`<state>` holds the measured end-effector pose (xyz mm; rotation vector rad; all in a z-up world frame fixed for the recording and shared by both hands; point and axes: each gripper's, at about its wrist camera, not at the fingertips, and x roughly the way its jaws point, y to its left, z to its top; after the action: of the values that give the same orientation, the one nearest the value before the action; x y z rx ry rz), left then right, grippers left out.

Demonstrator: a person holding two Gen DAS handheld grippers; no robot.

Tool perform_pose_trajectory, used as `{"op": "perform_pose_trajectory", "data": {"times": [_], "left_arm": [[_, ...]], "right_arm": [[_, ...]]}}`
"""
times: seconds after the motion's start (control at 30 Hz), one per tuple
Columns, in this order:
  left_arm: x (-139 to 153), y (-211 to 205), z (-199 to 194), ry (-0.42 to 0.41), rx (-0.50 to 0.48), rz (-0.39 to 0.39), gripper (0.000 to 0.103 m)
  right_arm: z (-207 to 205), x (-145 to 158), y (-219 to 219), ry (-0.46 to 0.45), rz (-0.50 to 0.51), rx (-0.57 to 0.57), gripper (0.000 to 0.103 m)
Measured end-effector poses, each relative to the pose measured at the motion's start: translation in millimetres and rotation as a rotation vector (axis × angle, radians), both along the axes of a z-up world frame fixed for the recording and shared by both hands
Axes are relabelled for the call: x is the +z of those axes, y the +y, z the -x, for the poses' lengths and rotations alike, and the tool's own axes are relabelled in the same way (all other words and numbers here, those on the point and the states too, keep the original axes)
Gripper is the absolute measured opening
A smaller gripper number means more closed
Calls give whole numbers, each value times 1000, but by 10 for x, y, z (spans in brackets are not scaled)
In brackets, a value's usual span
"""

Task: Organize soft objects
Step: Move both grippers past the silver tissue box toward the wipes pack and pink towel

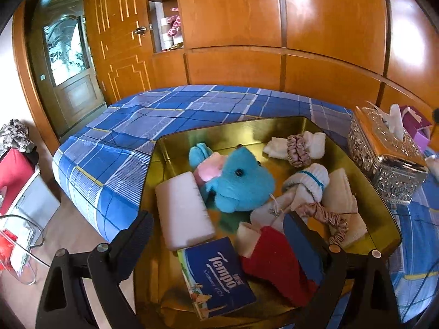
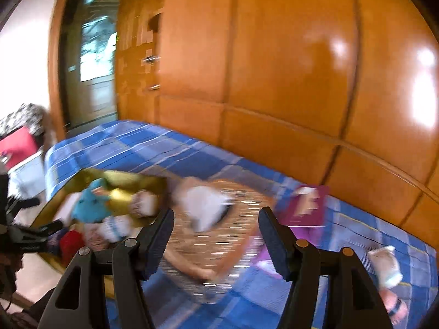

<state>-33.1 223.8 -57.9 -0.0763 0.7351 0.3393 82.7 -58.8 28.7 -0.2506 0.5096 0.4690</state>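
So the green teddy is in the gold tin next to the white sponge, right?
Not green: the teddy is blue. The left wrist view shows it in the gold tin next to the white sponge.

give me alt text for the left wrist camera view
A gold tin on a blue plaid bed holds a blue plush toy, white sponge, tissue pack and rolled socks, framed by the open left hand-held gripper.
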Motion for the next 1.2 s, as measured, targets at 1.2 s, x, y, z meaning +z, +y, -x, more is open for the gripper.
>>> {"op": "perform_pose_trajectory", "data": {"times": [1.2], "left_arm": [[567, -1364, -199, -77, -373, -135, 97]], "right_arm": [[-478, -299, -3179, 115, -462, -902, 65]]}}
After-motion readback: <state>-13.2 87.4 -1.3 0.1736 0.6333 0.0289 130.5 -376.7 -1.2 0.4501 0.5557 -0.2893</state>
